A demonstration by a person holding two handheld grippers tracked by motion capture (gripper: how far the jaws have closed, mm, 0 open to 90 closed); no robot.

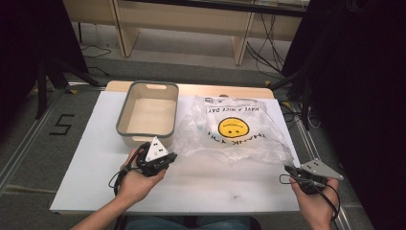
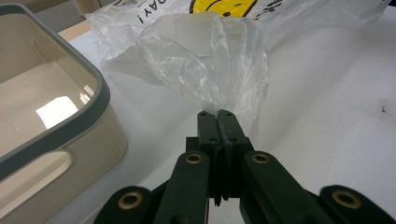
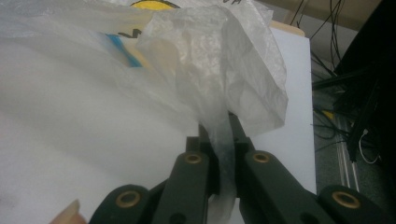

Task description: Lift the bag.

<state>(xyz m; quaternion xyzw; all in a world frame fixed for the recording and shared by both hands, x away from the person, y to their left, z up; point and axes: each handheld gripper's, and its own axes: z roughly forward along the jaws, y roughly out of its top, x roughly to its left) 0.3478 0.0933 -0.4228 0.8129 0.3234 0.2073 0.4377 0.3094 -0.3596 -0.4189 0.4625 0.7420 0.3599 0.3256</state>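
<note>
A clear plastic bag point(image 1: 230, 129) with a yellow smiley face and black lettering lies spread on the white table point(image 1: 201, 187). My left gripper point(image 1: 168, 156) pinches the bag's near left corner; in the left gripper view its jaws are pressed together on a twist of the bag point(image 2: 205, 70). My right gripper point(image 1: 290, 170) holds the bag's near right corner at the table's right edge. In the right gripper view a strip of the bag point(image 3: 224, 135) runs down between the closed jaws.
A beige bin with a grey rim point(image 1: 125, 115) stands empty at the back left of the table, just left of the bag; the bin point(image 2: 70, 121) sits close beside my left gripper. Cables and stand legs point(image 1: 297, 91) lie on the floor to the right.
</note>
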